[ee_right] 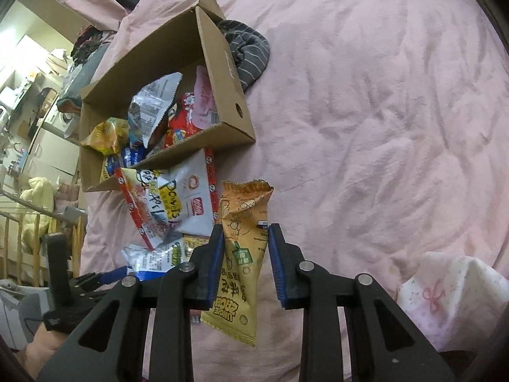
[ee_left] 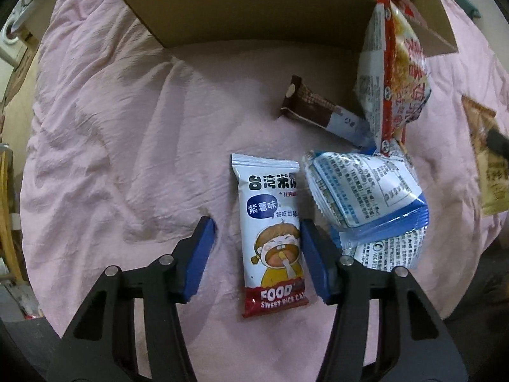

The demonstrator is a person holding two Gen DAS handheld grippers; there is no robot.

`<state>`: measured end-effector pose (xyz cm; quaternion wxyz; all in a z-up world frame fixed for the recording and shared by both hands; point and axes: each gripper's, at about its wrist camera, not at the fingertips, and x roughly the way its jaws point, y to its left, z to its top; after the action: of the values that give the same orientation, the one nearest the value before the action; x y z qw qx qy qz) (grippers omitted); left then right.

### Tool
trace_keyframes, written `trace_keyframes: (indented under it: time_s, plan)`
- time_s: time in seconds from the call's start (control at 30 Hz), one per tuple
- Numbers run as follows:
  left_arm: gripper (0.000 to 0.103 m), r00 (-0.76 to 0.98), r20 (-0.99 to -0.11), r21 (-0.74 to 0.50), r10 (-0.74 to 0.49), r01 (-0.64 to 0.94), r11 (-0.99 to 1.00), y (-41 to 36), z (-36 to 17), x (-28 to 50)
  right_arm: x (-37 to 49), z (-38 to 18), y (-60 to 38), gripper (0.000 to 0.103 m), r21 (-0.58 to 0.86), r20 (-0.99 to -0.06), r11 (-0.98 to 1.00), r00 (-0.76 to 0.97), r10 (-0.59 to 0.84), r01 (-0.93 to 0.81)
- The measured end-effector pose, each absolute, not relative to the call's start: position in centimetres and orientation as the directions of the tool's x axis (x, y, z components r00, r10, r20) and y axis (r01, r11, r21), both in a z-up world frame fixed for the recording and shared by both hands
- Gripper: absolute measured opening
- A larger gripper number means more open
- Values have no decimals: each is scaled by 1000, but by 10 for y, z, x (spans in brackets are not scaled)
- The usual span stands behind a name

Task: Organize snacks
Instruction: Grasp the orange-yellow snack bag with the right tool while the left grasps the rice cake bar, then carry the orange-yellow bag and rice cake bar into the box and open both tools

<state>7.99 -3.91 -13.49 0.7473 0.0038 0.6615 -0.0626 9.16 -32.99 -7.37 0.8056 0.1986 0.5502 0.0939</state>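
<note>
My left gripper [ee_left: 257, 254] points down at the pink bedsheet [ee_left: 127, 127], jaws apart around a white rice cake packet [ee_left: 270, 232] that lies flat. The right pad meets the packet's edge; the left pad stands clear of it. My right gripper [ee_right: 245, 248] is shut on an orange snack packet [ee_right: 245, 238], held crumpled above the sheet. An open cardboard box [ee_left: 254, 9] [ee_right: 222, 95] holds several snack bags. A big red-and-white bag [ee_left: 394, 79] [ee_right: 178, 203] leans against the box's front wall.
A brown wafer bar [ee_left: 318, 108] and blue-and-white packets [ee_left: 366, 191] lie close to the right of the rice cake. A grey striped cloth [ee_right: 248, 54] sits behind the box. A white cloth with a pink bow [ee_right: 451, 293] lies at the lower right. Wooden rails [ee_right: 19, 242] border the bed's left.
</note>
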Motion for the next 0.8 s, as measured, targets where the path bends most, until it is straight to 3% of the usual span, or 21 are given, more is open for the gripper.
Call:
trace_keyframes:
  time_s: [0.1, 0.6, 0.8]
  plan:
    - [28, 122, -991, -47, -60, 108, 993, -43, -135, 81, 94, -68, -326, 28, 434, -837, 899, 393, 381, 53]
    - [28, 243, -968, -69, -66, -3, 998, 3, -94, 82, 95, -57, -319, 28, 462, -808, 886, 426, 406, 32]
    - [28, 399, -916, -75, -43, -64, 995, 28, -46, 78, 91, -31, -328, 28, 521, -725, 854, 528, 442, 0]
